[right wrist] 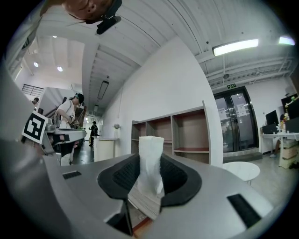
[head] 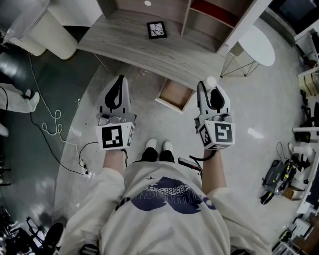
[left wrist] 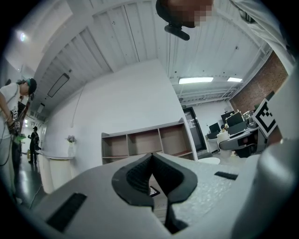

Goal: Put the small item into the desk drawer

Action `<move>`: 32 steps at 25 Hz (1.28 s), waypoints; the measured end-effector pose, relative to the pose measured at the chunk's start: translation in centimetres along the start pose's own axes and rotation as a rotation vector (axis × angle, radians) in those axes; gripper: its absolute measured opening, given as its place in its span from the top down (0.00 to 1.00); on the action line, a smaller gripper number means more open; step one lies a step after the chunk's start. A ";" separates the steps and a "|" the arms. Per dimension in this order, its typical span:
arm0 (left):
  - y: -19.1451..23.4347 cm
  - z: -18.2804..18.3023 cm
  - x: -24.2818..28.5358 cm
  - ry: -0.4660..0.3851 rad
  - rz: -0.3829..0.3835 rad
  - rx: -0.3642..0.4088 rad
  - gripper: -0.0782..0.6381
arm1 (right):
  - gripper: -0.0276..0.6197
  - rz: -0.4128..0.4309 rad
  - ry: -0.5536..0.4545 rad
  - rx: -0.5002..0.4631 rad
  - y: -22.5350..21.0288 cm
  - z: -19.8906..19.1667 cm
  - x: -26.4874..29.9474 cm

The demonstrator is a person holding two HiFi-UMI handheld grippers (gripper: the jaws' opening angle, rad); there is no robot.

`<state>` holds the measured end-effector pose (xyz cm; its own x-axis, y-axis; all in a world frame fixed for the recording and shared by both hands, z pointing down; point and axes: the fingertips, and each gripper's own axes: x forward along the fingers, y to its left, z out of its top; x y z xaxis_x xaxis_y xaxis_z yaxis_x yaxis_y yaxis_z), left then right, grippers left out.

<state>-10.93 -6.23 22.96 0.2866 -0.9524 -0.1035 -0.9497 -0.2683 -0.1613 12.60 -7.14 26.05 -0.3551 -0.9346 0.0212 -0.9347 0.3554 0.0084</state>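
Note:
A small white item (head: pixel 211 80) sticks up from the tips of my right gripper (head: pixel 210 85), which is shut on it. In the right gripper view the white item (right wrist: pixel 150 163) stands upright, pinched between the dark pads, and my right gripper (right wrist: pixel 149 161) points toward the shelves. The open wooden desk drawer (head: pixel 175 93) juts from under the grey desk (head: pixel 124 40), just left of the right gripper's tip. My left gripper (head: pixel 119 83) hangs left of the drawer. In its own view the left gripper (left wrist: pixel 152 158) has its jaws touching, with nothing between them.
A black-and-white marker card (head: pixel 156 30) lies on the desk top. A brown shelf unit (head: pixel 209 15) stands at the desk's back right. A white round side table (head: pixel 256 44) is to the right. Cables (head: pixel 50 127) trail on the floor at left, equipment (head: pixel 279 177) at right.

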 end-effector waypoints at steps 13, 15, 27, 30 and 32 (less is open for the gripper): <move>-1.0 -4.4 0.5 0.089 -0.020 -0.020 0.88 | 0.76 0.028 0.188 -0.055 -0.5 -8.3 2.5; -1.2 -5.3 0.6 0.106 -0.024 -0.007 0.88 | 0.76 0.049 0.229 -0.073 -0.3 -9.9 3.1; -0.3 -11.8 1.0 0.212 -0.015 -0.046 0.88 | 0.76 0.183 0.466 -0.138 2.5 -22.0 6.6; -0.8 -12.8 1.2 0.225 -0.010 -0.055 0.88 | 0.76 0.212 0.518 -0.148 2.8 -24.8 6.7; -1.0 -13.5 1.3 0.235 -0.009 -0.060 0.88 | 0.76 0.231 0.548 -0.160 2.9 -26.4 6.9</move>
<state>-11.28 -9.13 36.25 0.2644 -0.9555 0.1305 -0.9551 -0.2782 -0.1018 7.81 -12.06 52.65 -0.4493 -0.7036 0.5505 -0.8055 0.5856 0.0909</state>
